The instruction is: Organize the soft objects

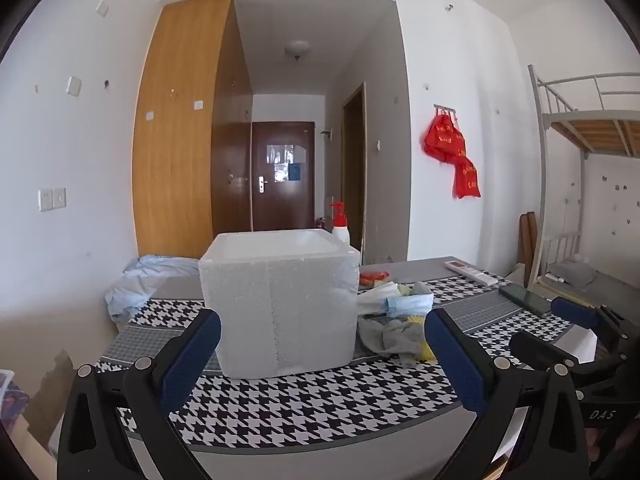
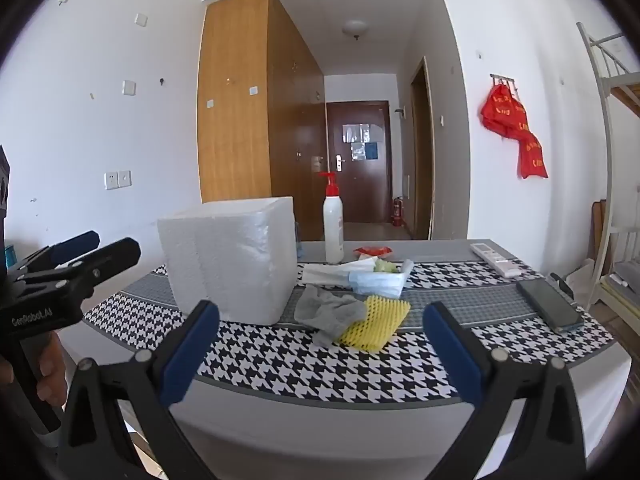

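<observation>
Since that grey sock (image 2: 330, 312) is limp and light, pinch its bunched middle. Both tongs, left (image 1: 322, 354) and right (image 2: 320, 346), gape wide, holding nothing.

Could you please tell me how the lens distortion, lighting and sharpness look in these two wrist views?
Left wrist view: strong fisheye bending, dark corners, the tall wooden wardrobe bows outward; even daylight, the white foam box sharp with a soft shadow. Right wrist view: the same curvature bends the houndstooth-covered table edge; the yellow foam net is crisp, the near claw pads slightly soft.

rough foam box (image 1: 276, 304), grey cloth sock (image 2: 326, 312), probably
</observation>
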Tool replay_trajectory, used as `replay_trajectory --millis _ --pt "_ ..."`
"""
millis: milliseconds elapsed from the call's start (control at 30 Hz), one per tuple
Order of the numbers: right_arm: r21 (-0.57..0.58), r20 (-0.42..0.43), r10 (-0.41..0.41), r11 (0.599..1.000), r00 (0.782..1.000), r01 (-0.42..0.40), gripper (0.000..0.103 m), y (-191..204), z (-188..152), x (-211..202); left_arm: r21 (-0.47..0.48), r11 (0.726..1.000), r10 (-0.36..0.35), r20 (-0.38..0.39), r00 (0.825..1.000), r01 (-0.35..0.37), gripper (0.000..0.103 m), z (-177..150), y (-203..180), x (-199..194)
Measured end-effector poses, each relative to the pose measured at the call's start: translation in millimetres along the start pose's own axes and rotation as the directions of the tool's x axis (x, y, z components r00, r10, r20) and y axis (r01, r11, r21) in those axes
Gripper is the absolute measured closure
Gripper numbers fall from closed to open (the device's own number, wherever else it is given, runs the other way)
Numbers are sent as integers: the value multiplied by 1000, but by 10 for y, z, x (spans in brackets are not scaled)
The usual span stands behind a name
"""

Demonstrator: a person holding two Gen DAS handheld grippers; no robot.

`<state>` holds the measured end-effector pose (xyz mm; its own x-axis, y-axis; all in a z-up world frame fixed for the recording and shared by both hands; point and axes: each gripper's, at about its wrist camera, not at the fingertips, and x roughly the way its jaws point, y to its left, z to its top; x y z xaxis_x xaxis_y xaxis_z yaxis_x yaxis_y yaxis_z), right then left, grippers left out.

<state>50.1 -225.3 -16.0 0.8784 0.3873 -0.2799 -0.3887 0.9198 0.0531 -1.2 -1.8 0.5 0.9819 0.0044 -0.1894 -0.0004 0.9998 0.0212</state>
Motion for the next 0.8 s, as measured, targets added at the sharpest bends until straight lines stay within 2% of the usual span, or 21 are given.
replay_trajectory --millis 33,133,300,800 --pt "1 0 0 1000 1000 0 0 -3 0 3 -28 999 -16 -16 1000 15 1 1 23 11" --pt "3 2 -3 1000 1000 3 0 -25 3 13 -26 999 -28 -21 999 28 1 4 9 7" --pt "-6 13 -7 1000 1000 7 0 -36 26 -33 -41 999 0 -17 1000 -1 1 22 68 9" --pt "-10 20 -15 1000 1000 15 0 -59 61 -45 -57 998 4 -25 1000 -5 1 20 120 27"
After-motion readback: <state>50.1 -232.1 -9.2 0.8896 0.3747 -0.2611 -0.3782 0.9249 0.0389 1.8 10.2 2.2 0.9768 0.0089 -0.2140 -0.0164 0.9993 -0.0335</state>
